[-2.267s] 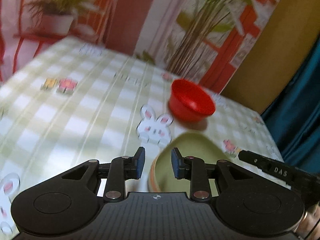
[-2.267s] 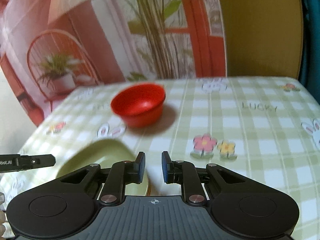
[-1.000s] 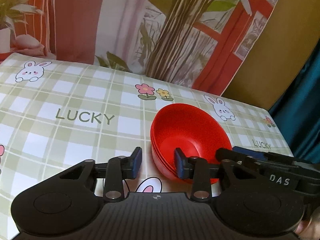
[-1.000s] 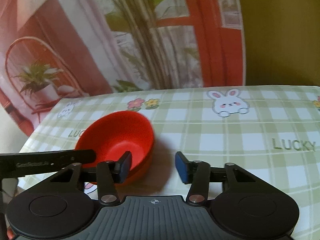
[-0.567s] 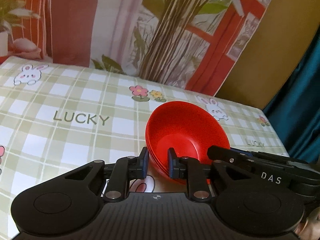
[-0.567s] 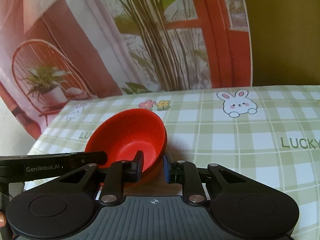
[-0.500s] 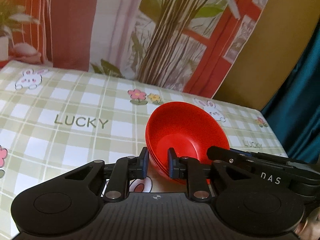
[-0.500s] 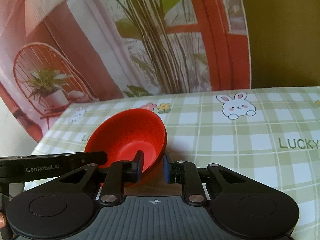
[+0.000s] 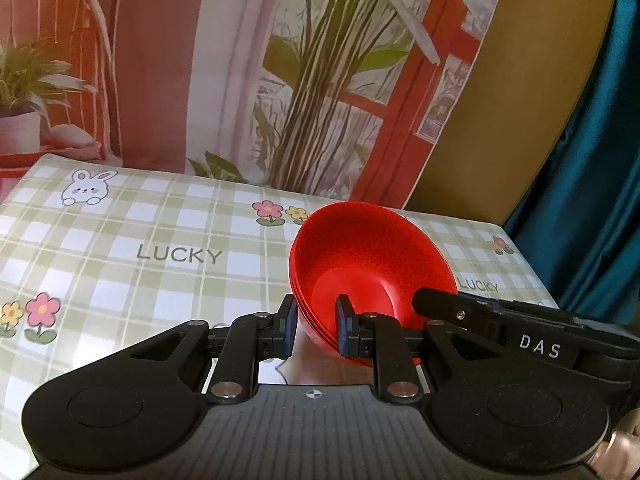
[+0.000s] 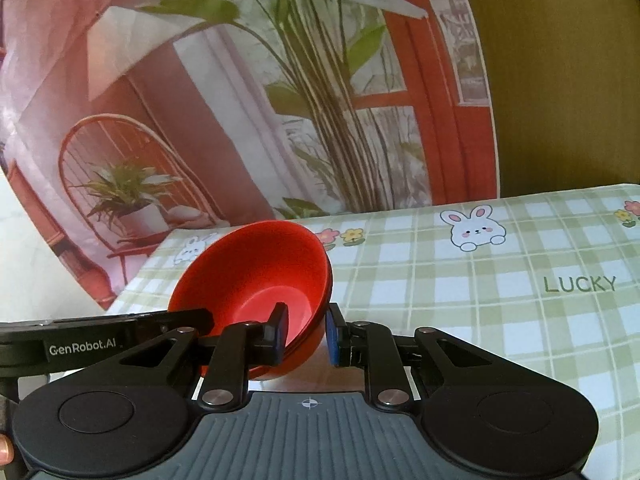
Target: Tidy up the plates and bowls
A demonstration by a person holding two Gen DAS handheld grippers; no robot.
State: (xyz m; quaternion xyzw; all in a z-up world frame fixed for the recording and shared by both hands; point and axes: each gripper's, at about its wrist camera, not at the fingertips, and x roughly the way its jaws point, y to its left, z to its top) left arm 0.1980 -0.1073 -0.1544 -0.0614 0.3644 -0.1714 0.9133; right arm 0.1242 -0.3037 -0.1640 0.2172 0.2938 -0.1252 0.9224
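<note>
A stack of nested red bowls (image 9: pixel 372 264) hangs tilted a little above the checked tablecloth, gripped from both sides. My left gripper (image 9: pixel 316 330) is shut on the stack's left rim, one pad inside and one outside. My right gripper (image 10: pixel 306 334) is shut on the opposite rim of the same red bowls (image 10: pixel 256 276). Each view also shows the other gripper: the right gripper's finger (image 9: pixel 480 312) comes in from the right, and the left gripper's arm (image 10: pixel 100 344) comes in from the left.
The table (image 9: pixel 160 256) carries a green-and-white checked cloth with rabbits, flowers and the word LUCKY. Behind it hangs a printed backdrop with plants (image 10: pixel 340 140). A teal curtain (image 9: pixel 580 160) hangs past the table's right edge. A fingertip (image 9: pixel 616 452) shows at the bottom right corner.
Both grippers, open around the bowls' rims a second ago, have shut on them. The stack has since risen off the cloth with both hands and tilted. The green plate seen earlier is out of view.
</note>
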